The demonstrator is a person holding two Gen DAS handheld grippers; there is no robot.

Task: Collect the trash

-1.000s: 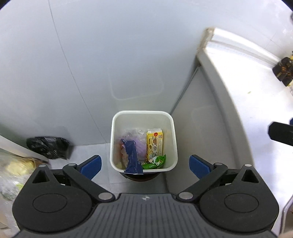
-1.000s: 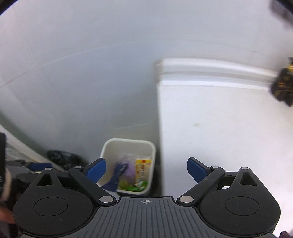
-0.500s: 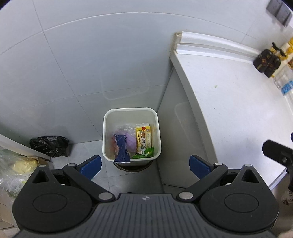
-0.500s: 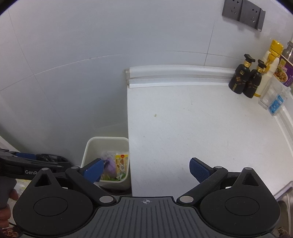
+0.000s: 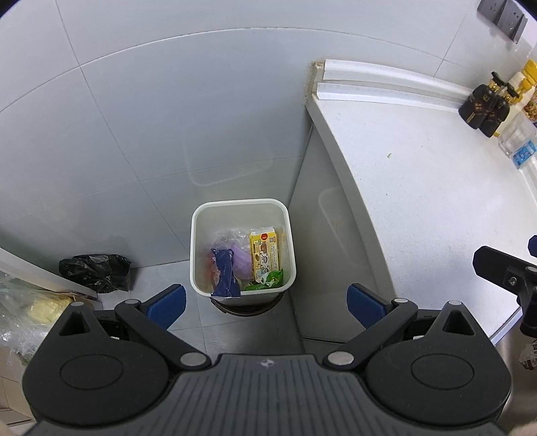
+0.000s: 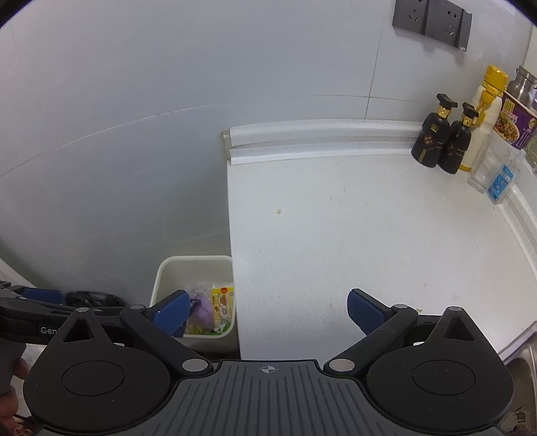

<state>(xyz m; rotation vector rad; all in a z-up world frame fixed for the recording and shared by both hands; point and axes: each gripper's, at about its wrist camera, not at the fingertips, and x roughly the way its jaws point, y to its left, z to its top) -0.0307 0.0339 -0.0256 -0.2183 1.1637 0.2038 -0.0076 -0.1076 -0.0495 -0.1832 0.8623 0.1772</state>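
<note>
A white bin [image 5: 203, 214] stands on the floor beside the counter, holding a yellow packet [image 5: 265, 250], a blue wrapper [image 5: 225, 275], a purple bag [image 5: 242, 260] and a green wrapper [image 5: 268, 278]. My left gripper [image 5: 266, 300] hovers high above the bin, open and empty. The right gripper [image 6: 268, 310] is open and empty over the counter's left edge, with the bin [image 6: 174, 268] below to its left. The left gripper's arm [image 6: 33, 308] shows at the far left of the right wrist view.
The white counter [image 6: 369, 234] carries two dark bottles [image 6: 443, 137], a yellow-capped bottle [image 6: 483, 110], a noodle cup [image 6: 515, 124] and a clear holder [image 6: 493, 174] at the back right. A black bag [image 5: 95, 271] lies on the floor left of the bin. Wall sockets [image 6: 433, 21] sit above.
Both grippers have risen and pulled back from the bin; it looks smaller now and more of the counter and wall is in view. Both stayed open.
</note>
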